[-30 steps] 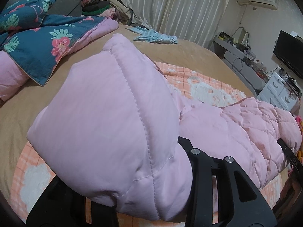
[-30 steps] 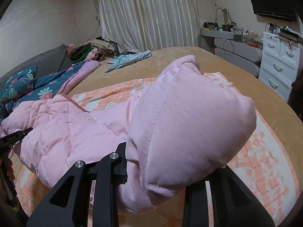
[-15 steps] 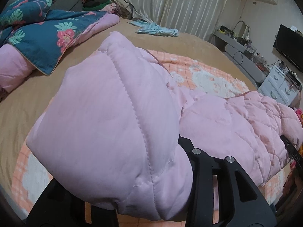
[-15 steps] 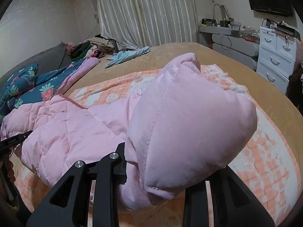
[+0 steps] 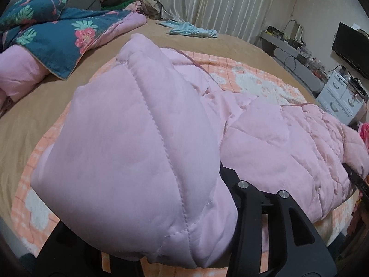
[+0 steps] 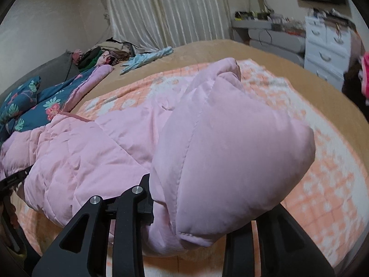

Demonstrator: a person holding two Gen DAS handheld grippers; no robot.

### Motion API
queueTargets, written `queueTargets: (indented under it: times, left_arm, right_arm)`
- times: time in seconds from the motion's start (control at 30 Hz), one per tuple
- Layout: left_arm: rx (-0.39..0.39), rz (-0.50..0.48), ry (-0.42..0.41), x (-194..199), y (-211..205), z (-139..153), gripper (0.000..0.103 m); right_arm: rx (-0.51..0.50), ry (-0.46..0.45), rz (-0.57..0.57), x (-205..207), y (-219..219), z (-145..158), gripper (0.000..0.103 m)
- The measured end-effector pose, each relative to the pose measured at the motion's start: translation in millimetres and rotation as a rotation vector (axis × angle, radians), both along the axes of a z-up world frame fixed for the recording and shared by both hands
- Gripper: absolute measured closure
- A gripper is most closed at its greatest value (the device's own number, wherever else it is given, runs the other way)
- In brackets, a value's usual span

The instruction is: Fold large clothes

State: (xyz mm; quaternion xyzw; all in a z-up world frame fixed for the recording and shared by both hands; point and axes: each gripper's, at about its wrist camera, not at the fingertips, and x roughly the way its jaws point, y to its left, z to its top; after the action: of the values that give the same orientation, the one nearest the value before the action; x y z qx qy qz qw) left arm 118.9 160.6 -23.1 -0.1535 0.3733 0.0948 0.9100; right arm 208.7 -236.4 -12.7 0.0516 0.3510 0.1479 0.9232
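A pink quilted padded jacket (image 5: pixel 276 143) lies across an orange-and-white checked blanket (image 5: pixel 253 78) on the bed. My left gripper (image 5: pixel 161 226) is shut on one puffy end of the jacket (image 5: pixel 138 150), which bulges over its jaws and hides the fingertips. My right gripper (image 6: pixel 196 230) is shut on the other puffy end (image 6: pixel 230 150), held just above the blanket (image 6: pixel 322 184). The jacket's quilted body (image 6: pixel 80 152) stretches between the two grippers. Each gripper's edge shows at the side of the other's view.
A tan bedspread (image 5: pixel 34 106) covers the bed. A blue floral quilt (image 5: pixel 57 39) and pillows lie at the head. A light blue garment (image 5: pixel 191 28) lies near the curtains. A white drawer chest (image 6: pixel 327 53) and grey desk stand beside the bed.
Both grippers have carried the jacket ends forward and lower over the checked blanket. Both stay shut on the fabric.
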Motion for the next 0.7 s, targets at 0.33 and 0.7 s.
queueTargets:
  times: [0.33,0.7]
  left_arm:
    - [-0.046,0.022,-0.013,-22.1,3.5,-25.8,0.048]
    - [-0.05,0.042,0.039,-62.9,4.6,-6.3,0.009]
  right_arm:
    - [0.123,0.133,-0.053,-0.4,-25.0,-35.1,0.05]
    - [0.107,0.112,-0.097,-46.4,-50.4,-12.9,0.008]
